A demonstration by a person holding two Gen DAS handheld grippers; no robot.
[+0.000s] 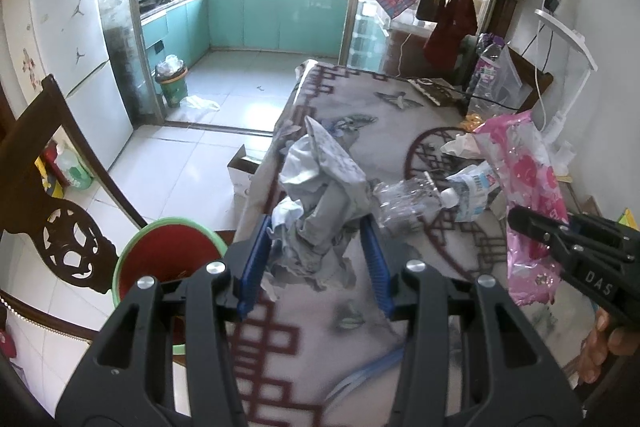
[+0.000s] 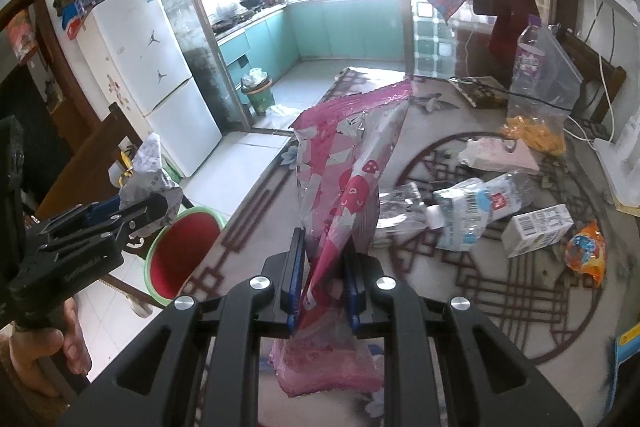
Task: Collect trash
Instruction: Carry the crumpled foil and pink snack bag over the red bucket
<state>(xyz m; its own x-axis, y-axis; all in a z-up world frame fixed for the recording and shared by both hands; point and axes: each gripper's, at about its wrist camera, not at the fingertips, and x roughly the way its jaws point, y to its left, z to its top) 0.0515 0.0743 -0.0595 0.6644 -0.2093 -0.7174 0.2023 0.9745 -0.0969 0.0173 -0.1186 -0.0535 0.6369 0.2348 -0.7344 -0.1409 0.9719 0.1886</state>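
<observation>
a crumpled grey paper wad (image 1: 320, 203) is clamped between the jaws of the left gripper (image 1: 316, 259), held above the bench (image 1: 288, 355) edge, and the red bin with the green rim (image 1: 168, 259) lies low and to the left of it, beside the bench, so the left gripper is judged the nearer to the drop. a pink wrapper (image 2: 344, 195) is pinched upright, long axis roughly vertical, in the jaws of the right gripper (image 2: 320, 287), with the bin (image 2: 180, 255) well to its left. "das" is read on the right gripper's body in the left view; print on the crushed bottle (image 2: 476, 211) and the white carton (image 2: 536, 227) is too small to read
</observation>
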